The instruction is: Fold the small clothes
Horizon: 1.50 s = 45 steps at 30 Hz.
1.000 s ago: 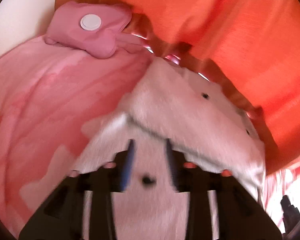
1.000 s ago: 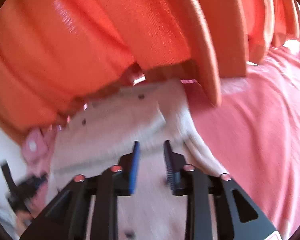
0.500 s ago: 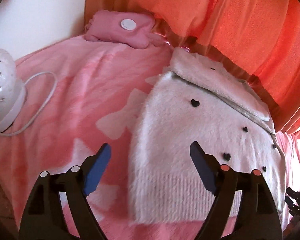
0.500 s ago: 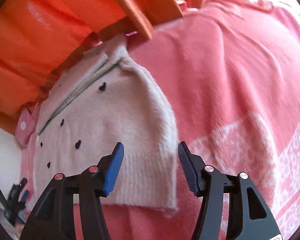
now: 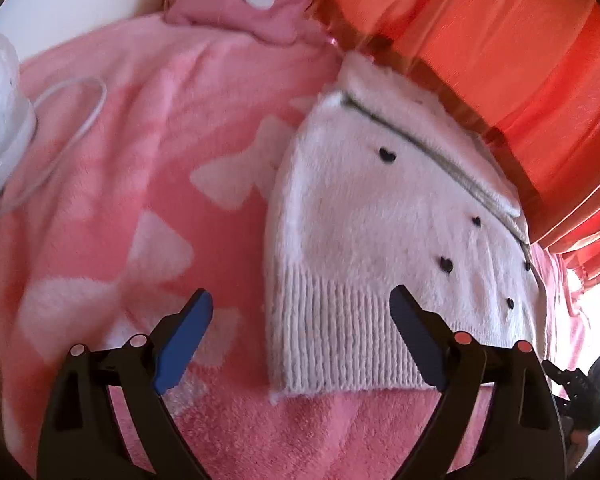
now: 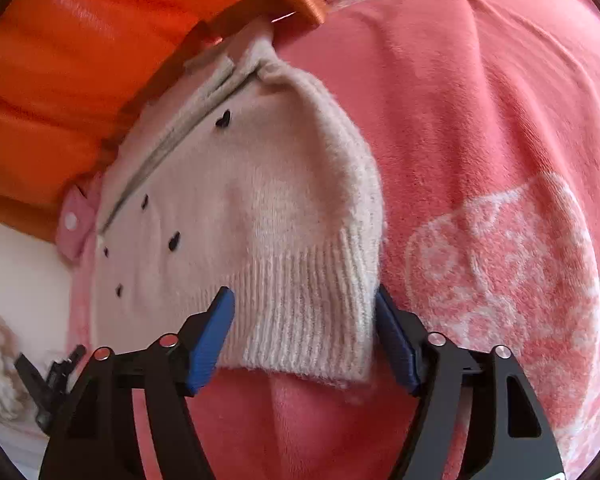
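Note:
A small fluffy white sweater (image 5: 372, 232) with black heart dots lies folded on a pink blanket (image 5: 140, 160), ribbed hem toward me. It also shows in the right wrist view (image 6: 260, 216). My left gripper (image 5: 300, 340) is open and empty, just in front of the hem's left corner. My right gripper (image 6: 304, 340) is open and empty, its jaws standing either side of the hem's right corner, above the cloth.
Orange curtains (image 5: 480, 40) hang right behind the sweater. A pink pouch with a white button (image 5: 244, 4) lies at the back. A white domed device with a cord (image 5: 0, 112) sits at the left. The blanket (image 6: 500, 160) spreads to the right.
Both grippers let go of the sweater and opened wide. They drew back toward me, and the folded sweater now lies flat on the blanket.

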Each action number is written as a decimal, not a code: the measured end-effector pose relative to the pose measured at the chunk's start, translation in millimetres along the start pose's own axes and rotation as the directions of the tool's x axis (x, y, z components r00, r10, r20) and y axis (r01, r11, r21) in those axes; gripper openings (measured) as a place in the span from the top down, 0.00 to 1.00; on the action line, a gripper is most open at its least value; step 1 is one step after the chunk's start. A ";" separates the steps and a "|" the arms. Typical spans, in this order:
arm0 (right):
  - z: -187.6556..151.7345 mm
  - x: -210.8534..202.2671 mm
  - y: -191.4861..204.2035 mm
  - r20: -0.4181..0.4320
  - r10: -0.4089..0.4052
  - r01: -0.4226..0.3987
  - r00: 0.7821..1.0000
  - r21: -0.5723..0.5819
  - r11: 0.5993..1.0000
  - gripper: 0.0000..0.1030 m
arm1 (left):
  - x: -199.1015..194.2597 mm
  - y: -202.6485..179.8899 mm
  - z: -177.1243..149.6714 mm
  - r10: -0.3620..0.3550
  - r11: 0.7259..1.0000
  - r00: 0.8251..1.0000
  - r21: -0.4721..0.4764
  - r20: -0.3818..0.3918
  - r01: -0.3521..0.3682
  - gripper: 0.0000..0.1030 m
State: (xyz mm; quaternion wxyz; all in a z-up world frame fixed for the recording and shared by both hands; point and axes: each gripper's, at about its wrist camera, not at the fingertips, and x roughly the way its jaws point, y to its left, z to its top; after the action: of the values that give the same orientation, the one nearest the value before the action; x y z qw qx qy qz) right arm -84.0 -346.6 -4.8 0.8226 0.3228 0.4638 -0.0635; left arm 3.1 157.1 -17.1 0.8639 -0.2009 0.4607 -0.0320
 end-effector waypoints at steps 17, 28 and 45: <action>3.1 9.3 -3.7 -0.038 0.062 -0.064 0.997 -0.033 0.997 0.84 | 7.9 -17.0 -1.0 -0.144 0.989 0.989 0.035 -0.044 0.146 0.90; -41.4 -82.9 18.6 0.191 0.049 -0.006 0.980 -0.219 0.976 0.93 | -56.0 -17.1 -20.8 -0.158 0.980 0.987 0.122 0.007 0.156 0.94; -61.1 -50.8 -6.9 -0.078 -0.064 0.054 0.995 -0.128 0.990 0.45 | -40.5 10.7 -50.1 -0.033 0.998 0.996 -0.064 -0.078 0.028 0.22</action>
State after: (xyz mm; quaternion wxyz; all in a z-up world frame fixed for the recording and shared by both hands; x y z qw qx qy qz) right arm -159.5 -325.9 10.8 0.8192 0.2588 0.5098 -0.0453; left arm -62.0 160.8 -14.2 0.8378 -0.2338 0.4919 -0.0386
